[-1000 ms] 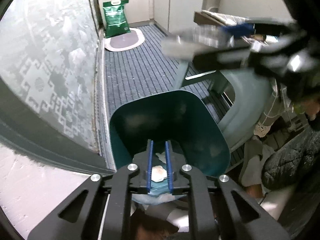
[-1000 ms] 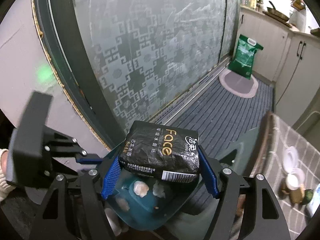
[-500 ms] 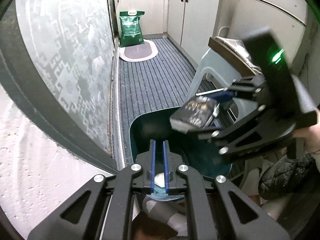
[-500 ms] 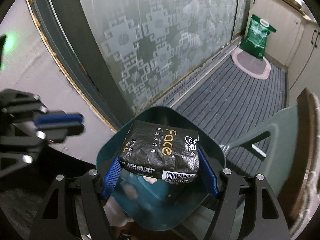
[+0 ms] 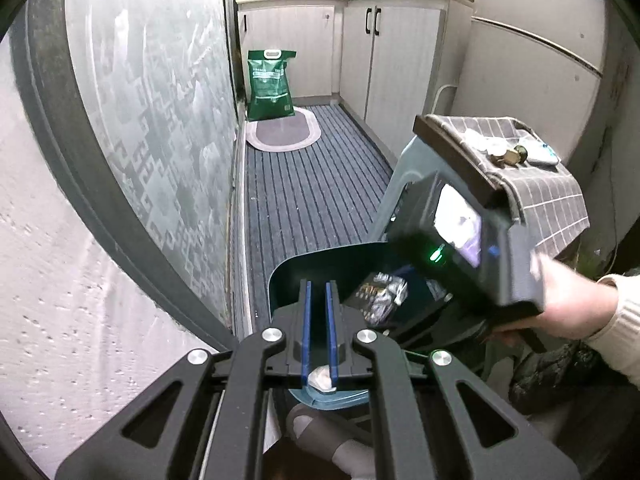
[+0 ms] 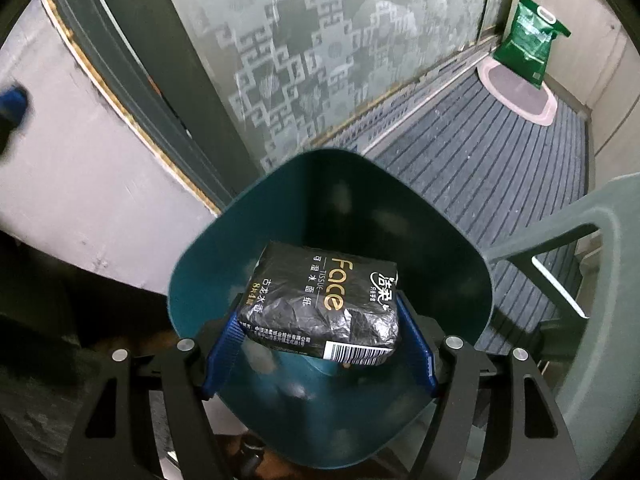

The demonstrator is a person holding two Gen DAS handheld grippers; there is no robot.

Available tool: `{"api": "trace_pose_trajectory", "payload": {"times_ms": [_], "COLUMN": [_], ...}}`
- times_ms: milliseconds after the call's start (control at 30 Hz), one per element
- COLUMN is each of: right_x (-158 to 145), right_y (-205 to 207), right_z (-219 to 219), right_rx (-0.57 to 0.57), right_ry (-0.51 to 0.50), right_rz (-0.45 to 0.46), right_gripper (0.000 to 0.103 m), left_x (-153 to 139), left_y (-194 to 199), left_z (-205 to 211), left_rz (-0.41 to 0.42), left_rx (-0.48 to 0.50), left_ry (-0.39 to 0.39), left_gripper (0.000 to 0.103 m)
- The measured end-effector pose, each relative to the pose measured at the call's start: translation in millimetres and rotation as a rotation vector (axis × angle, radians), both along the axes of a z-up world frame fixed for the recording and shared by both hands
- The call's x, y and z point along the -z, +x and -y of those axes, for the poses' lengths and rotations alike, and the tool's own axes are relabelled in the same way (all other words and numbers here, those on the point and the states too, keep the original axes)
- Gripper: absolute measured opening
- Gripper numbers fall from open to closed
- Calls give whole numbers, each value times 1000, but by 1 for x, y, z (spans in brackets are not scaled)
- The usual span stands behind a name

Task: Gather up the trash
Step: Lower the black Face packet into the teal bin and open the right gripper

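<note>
A black "Face" tissue pack (image 6: 320,300) sits between the blue pads of my right gripper (image 6: 320,332), which is shut on its two sides. The pack hangs inside the mouth of a dark teal bin (image 6: 360,200) that stands on the striped floor mat. From the left wrist view the same pack (image 5: 378,298) shows within the bin (image 5: 296,276), with the right gripper (image 5: 384,300) and a person's hand (image 5: 568,300) behind it. My left gripper (image 5: 319,304) is shut at the bin's near edge. A white crumpled scrap (image 5: 320,378) shows low between its fingers; whether it is held is unclear.
A stool covered with a checked cloth (image 5: 532,184) carries small items at the right. A frosted sliding door (image 5: 160,120) runs along the left. Farther back are a green bag (image 5: 270,84), an oval mat (image 5: 284,132) and white cabinets (image 5: 392,60). A slippered foot (image 5: 332,432) is below the bin.
The right gripper has come down with the tissue pack into the bin's mouth. The left gripper has risen and drawn away to the bin's side, still shut.
</note>
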State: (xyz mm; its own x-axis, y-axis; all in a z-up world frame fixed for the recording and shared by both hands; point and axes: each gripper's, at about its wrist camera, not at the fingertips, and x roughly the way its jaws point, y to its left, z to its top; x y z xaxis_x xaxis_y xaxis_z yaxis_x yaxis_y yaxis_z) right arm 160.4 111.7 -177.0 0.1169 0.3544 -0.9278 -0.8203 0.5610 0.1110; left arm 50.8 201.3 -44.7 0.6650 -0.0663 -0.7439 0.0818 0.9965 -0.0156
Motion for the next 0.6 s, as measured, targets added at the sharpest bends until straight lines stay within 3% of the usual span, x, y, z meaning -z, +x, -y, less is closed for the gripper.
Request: {"api": "trace_pose_trajectory", "payload": {"times_ms": [300, 600], "right_x": [13, -17], "right_y": [2, -13], "right_z": [4, 0], "right_rx": [10, -41], "right_ry": [-15, 80], "right_rz": [-36, -13], "right_gripper": [78, 77], "left_x": [-19, -40], "left_y": [-1, -3], "left_z": [5, 10], "left_rz": [52, 128], "left_rx": [-12, -40], "left_ry": [-4, -15], "left_gripper": [8, 11]}}
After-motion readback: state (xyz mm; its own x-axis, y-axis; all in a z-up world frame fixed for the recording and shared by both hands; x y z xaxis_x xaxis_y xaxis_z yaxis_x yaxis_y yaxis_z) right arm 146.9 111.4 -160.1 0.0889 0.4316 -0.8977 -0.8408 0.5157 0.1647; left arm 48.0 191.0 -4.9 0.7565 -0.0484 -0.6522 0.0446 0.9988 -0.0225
